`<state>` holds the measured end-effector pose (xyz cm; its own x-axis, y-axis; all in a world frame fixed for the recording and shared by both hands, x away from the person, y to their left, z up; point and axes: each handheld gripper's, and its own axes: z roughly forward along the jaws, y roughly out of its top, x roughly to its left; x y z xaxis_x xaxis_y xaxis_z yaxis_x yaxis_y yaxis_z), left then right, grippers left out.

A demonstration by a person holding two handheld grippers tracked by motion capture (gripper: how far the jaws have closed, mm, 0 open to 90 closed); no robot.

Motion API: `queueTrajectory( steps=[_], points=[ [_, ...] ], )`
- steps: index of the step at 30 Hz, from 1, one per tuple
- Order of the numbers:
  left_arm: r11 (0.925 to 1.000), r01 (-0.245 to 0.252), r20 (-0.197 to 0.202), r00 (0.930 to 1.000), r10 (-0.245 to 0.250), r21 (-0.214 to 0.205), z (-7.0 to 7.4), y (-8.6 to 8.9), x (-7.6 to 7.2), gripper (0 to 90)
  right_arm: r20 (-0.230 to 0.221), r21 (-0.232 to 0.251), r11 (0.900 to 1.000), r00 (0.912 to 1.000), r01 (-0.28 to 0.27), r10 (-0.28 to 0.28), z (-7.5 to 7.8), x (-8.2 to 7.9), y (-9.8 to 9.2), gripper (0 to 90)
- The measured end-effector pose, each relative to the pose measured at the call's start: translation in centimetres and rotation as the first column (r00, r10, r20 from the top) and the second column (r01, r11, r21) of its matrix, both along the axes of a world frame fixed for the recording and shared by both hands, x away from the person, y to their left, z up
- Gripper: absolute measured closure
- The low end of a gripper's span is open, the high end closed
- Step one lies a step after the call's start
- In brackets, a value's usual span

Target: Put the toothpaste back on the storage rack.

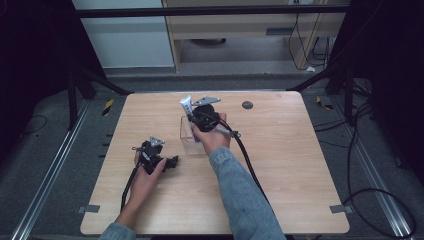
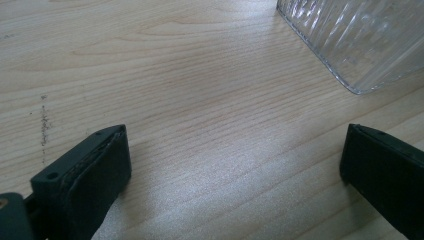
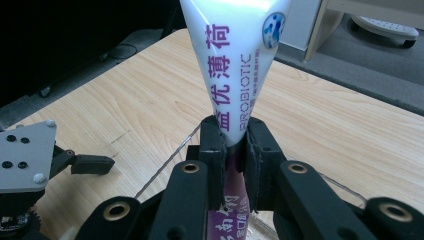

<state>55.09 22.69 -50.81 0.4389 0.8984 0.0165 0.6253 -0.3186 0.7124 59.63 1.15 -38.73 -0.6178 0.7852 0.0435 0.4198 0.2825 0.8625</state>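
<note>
Fingers of the right gripper [image 3: 234, 150] are pressed tight on a white toothpaste tube [image 3: 235, 65], pinching it low on its body; the tube stands upright, printed in purple with the word PROBIOTIC, its flat crimped end uppermost. Seen from the high view, the right gripper [image 1: 196, 114] holds the tube [image 1: 186, 106] over a clear ribbed container [image 1: 190, 137] that sits on the wooden table [image 1: 280, 165] near its centre. Whether the tube's lower end touches the container's base cannot be told. Left gripper [image 2: 235, 165] rests low over bare wood to the left and near side of the container [image 2: 360, 40], its jaws spread wide with nothing between them. A small dark disc [image 1: 247, 105] lies toward the far edge.
</note>
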Motion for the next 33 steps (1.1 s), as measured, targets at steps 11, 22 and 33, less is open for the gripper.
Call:
queueTrajectory(
  steps=[11,22,33],
  points=[
    [1.0,0.0,0.0,1.0,0.0,0.0,0.0,0.0,0.0,0.0,-0.008,-0.001,0.9999,0.9999,-0.011,0.011,-0.4,0.0,0.7,80.2],
    [1.0,0.0,0.0,1.0,0.0,0.0,0.0,0.0,0.0,0.0,-0.017,0.0,0.9999,0.9998,-0.011,0.011,-0.7,-0.1,0.9,80.1],
    [1.0,0.0,0.0,1.0,0.0,0.0,0.0,0.0,0.0,0.0,-0.023,0.0,0.9999,0.9997,-0.012,0.012,-0.8,-0.3,1.1,80.2]
  ],
)
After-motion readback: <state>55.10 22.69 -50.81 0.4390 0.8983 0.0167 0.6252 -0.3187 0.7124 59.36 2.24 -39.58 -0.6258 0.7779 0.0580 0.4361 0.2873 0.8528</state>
